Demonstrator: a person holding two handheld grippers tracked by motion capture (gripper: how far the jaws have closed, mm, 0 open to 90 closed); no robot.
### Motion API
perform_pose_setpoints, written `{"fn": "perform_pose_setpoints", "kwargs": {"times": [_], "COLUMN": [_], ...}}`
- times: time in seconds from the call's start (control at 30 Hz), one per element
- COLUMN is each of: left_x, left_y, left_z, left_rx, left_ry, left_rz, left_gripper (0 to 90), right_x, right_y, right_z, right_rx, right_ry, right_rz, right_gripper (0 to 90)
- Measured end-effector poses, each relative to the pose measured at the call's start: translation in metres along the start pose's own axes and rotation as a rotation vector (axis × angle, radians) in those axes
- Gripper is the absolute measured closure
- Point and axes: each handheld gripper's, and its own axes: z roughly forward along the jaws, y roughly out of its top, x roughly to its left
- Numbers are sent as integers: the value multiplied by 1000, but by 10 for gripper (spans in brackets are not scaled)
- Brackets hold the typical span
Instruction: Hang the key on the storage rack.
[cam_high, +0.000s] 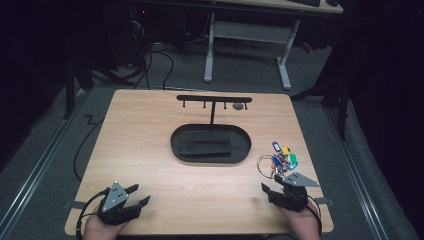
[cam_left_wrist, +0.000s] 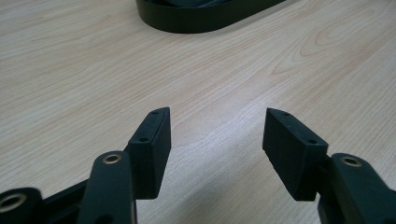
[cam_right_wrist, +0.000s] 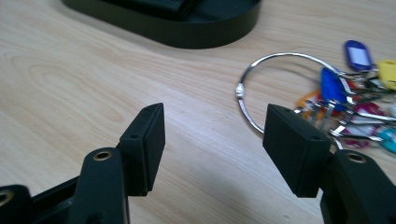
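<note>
Right hand-held gripper: released, jaws apart, near right of tabletop.
Left hand-held gripper: released, near left.
Silver ring of coloured key tags: just beyond right hand-held gripper, beside black oval tray.

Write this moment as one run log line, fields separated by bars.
left gripper: open, idle | right gripper: open, near key bunch | key bunch: on table, untouched | stand: one small item hanging

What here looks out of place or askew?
The bunch of keys lies loose on the table by the right gripper, not on the hook stand over the black tray. Nothing looks spilled or damaged; both grippers are open.
</note>
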Motion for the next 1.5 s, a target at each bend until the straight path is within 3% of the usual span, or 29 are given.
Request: {"fn": "perform_pose_setpoints", "kwargs": {"times": [0.1, 0.13, 0.17, 0.3, 0.4, 0.53, 0.77, 0.93, 1.17, 1.33, 1.5], "left_x": [2, 2, 1, -1, -1, -4, -5, -9, -11, -10, -13], "left_y": [-2, -2, -4, -5, -3, -2, -1, 1, 2, 1, 1], "left_z": [0, 0, 0, -2, -1, 1, 6, 11, 10, 8, 9], "left_rx": [-7, -7, -4, -2, -13, -1, 9, 18, 18, 10, 18], "left_ry": [-20, -20, -28, -26, -42, -48, -73, -78, -54, -63, -61], "left_rz": [-35, -35, -42, -27, -39, -17, -21, -1, 43, 29, 47], "left_gripper": [425, 425, 425, 425, 423, 421, 422, 421, 426, 429, 429], "right_x": [5, 5, 8, 9, 8, 6, 2, -4, -13, -17, -20], "right_y": [15, 15, 24, 40, 50, 59, 68, 82, 97, 104, 109], "right_z": [6, 6, 10, 20, 24, 30, 42, 56, 73, 80, 89], "right_rx": [103, 103, 168, 287, 347, 417, 522, 599, 675, 710, 721], "right_ry": [9, 9, 23, 37, 31, 39, 39, 31, 30, 32, 33], "right_rz": [-57, -57, -74, -106, -122, -135, -175, -189, -157, -97, -101], "right_gripper": [408, 408, 434, 438, 439, 443, 450, 453, 479, 513, 516]}}
